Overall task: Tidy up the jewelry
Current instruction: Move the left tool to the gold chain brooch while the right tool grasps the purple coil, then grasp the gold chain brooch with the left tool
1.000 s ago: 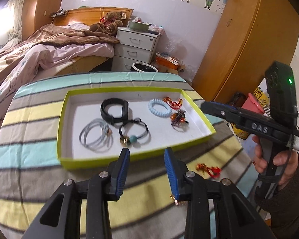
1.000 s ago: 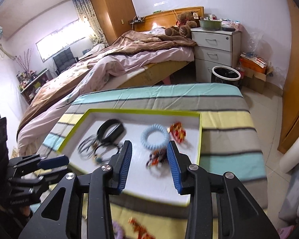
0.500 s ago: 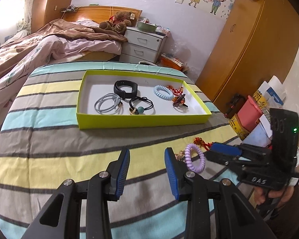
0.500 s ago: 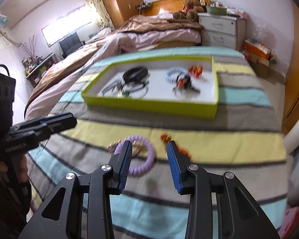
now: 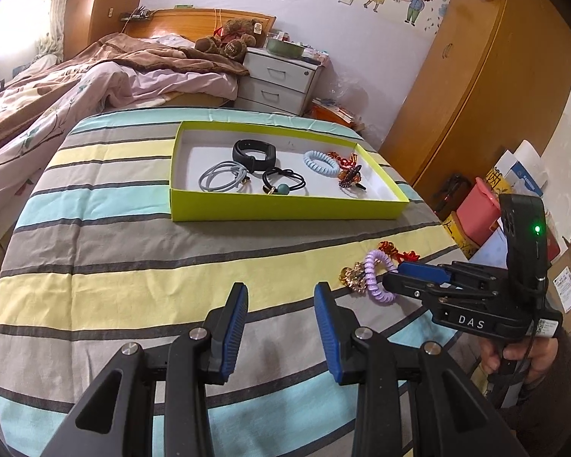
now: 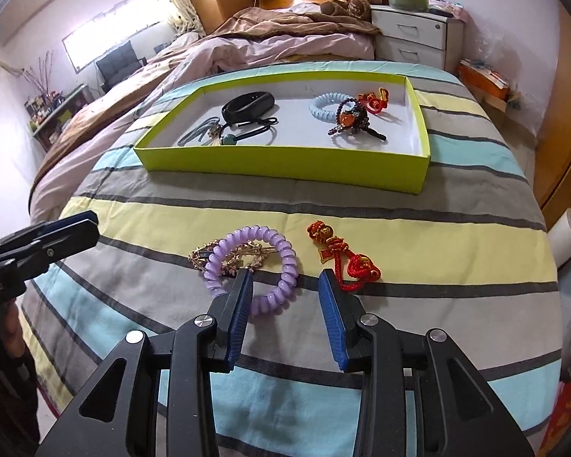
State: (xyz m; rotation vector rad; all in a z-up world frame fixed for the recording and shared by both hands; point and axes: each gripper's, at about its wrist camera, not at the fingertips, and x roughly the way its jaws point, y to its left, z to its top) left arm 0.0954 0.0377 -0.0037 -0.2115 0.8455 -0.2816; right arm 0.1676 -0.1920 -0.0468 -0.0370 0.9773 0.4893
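Observation:
A yellow-green tray on the striped cloth holds a black band, grey hair ties, a black tie with a teal bead, a light blue coil, a beaded piece and a red ornament. In front of the tray lie a purple coil hair tie over a gold hair clip, and a red knot charm. My right gripper is open, low, just short of the purple coil. My left gripper is open and empty, above the cloth to the left.
The table edge curves close on the right, with boxes and a pink bin on the floor beyond. A bed, a white nightstand and a wooden wardrobe stand behind the table.
Both grippers have pulled back from over the tray toward the near side. The right gripper has dropped lower and now sits close to the purple coil and red charm.

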